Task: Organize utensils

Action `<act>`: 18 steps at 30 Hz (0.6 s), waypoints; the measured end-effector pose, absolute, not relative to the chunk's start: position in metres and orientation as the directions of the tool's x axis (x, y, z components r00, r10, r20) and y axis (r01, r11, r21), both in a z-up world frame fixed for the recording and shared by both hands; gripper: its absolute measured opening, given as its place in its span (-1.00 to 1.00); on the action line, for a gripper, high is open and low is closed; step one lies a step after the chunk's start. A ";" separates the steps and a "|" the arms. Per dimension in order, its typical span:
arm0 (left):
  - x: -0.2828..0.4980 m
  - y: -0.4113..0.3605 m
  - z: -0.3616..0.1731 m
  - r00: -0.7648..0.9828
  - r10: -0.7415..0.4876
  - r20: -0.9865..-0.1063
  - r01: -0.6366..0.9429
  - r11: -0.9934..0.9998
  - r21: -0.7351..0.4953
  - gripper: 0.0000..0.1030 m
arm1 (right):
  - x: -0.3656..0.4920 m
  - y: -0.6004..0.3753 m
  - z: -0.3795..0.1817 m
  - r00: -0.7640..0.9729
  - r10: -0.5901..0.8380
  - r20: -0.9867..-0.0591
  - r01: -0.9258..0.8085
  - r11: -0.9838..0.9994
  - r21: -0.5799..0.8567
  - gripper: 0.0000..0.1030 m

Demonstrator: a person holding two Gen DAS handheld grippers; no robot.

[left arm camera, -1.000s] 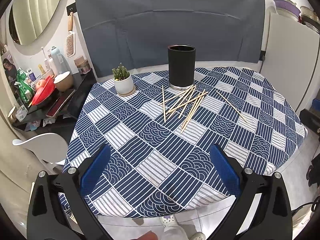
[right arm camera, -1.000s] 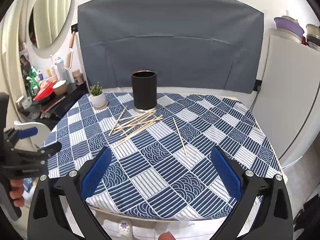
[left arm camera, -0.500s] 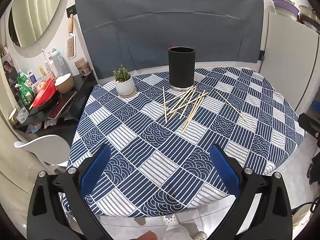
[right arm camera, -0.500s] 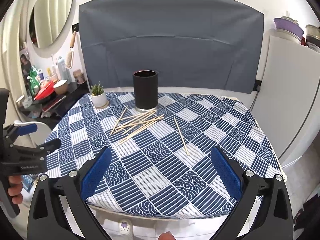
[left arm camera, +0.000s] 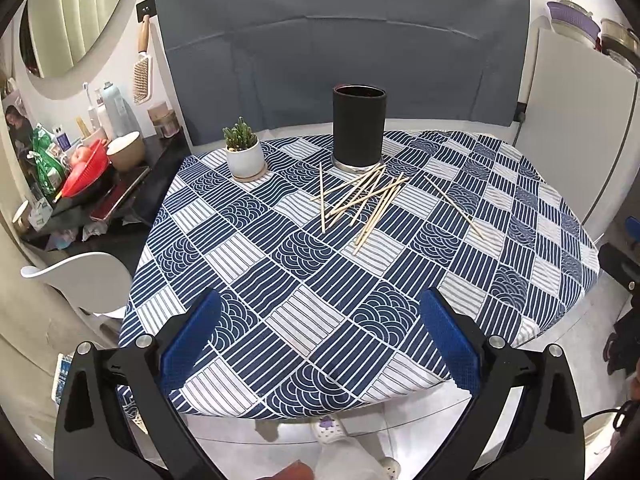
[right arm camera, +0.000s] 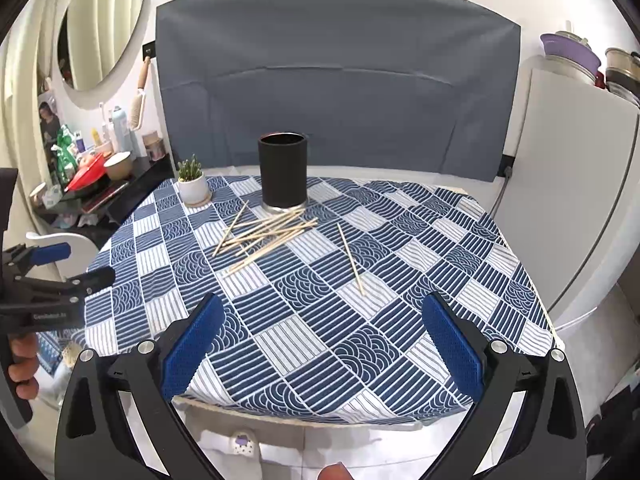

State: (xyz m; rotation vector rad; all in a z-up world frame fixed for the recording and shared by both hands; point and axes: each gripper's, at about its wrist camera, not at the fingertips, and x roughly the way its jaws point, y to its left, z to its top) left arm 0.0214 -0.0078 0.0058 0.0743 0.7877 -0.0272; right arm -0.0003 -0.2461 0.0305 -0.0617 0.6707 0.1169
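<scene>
1. Sticks (left arm camera: 362, 200) (right arm camera: 266, 234), thin and wooden, lie in a loose crossed pile on the surface, just in front of a black cup.
2. The black cup (left arm camera: 359, 130) (right arm camera: 283, 170) stands upright toward the far side of the surface, and some stick tips reach its metal base.
3. One single stick (left arm camera: 454, 206) (right arm camera: 351, 258) lies apart from the pile, to its right, flat on the cloth.
4. The surface (left arm camera: 248, 280) (right arm camera: 460, 248) is covered by a blue and white patterned cloth.
5. A small potted plant (left arm camera: 243, 152) (right arm camera: 193, 182) sits left of the cup, near the far left corner.
6. The left gripper (left arm camera: 320, 342) hangs above the near edge of the surface with its jaws spread wide, nothing between the blue pads (left arm camera: 190, 348). It also shows at the left edge of the right wrist view (right arm camera: 48, 284), held by a hand (right arm camera: 22, 364).
7. The right gripper (right arm camera: 322, 346) hovers over the near edge too, jaws spread wide and holding nothing, well short of the sticks.
8. A side shelf (left arm camera: 120, 200) at the left carries a red basket, a bowl and bottles.
9. A grey cloth (right arm camera: 336, 92) hangs behind the surface.
</scene>
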 end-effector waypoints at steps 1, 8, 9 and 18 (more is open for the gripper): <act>0.022 -0.008 0.005 0.704 0.005 -0.710 0.054 0.997 0.061 0.89 | 0.000 -0.246 0.030 0.775 0.087 -0.625 -0.127 0.992 -0.019 0.85; 0.041 -0.004 0.003 0.695 0.025 -0.718 0.054 0.995 0.087 0.89 | 0.016 -0.250 0.025 0.774 0.078 -0.629 -0.112 0.994 -0.014 0.85; 0.047 -0.003 0.003 0.692 0.024 -0.721 0.051 0.995 0.082 0.89 | 0.021 -0.251 0.024 0.771 0.079 -0.632 -0.111 0.994 -0.012 0.85; 0.106 0.001 -0.005 0.669 0.036 -0.742 0.038 0.996 0.083 0.89 | 0.075 -0.250 0.012 0.747 0.076 -0.660 -0.114 0.993 -0.014 0.85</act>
